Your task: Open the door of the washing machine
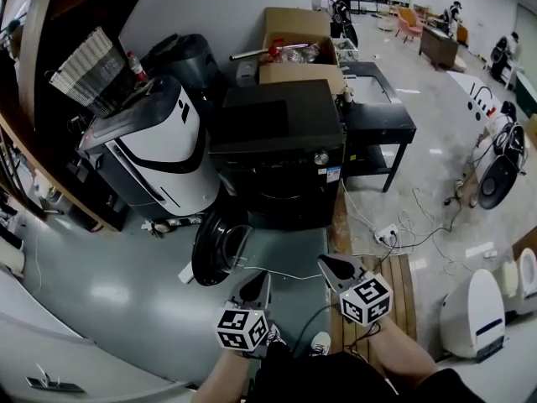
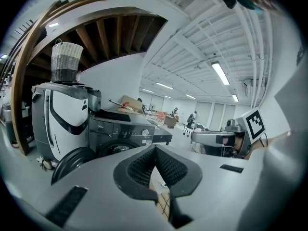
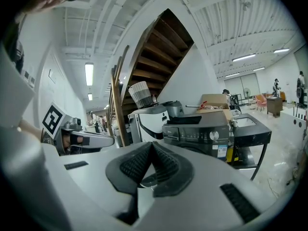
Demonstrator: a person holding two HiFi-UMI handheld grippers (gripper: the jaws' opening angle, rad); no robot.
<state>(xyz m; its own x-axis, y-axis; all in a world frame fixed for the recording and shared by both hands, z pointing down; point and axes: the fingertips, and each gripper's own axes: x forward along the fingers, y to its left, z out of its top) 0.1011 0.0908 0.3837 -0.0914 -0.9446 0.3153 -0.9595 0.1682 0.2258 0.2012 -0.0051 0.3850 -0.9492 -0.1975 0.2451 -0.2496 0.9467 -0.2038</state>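
Both your left gripper point(image 1: 258, 284) and right gripper point(image 1: 331, 265) sit closed and empty before the washing machine point(image 1: 277, 154), whose door point(image 1: 220, 243) stands open.

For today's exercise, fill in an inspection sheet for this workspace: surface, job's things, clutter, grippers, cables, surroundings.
Surface: glossy grey floor.
Job's things: dark washing machine, its round door swung open toward the white appliance.
Clutter: woven basket on the white appliance; cardboard box behind the machine.
Grippers: left gripper and right gripper shut, empty, short of the machine.
Cables: white power strip with cords trailing on the floor.
Surroundings: black table, wooden stairs, people far off.
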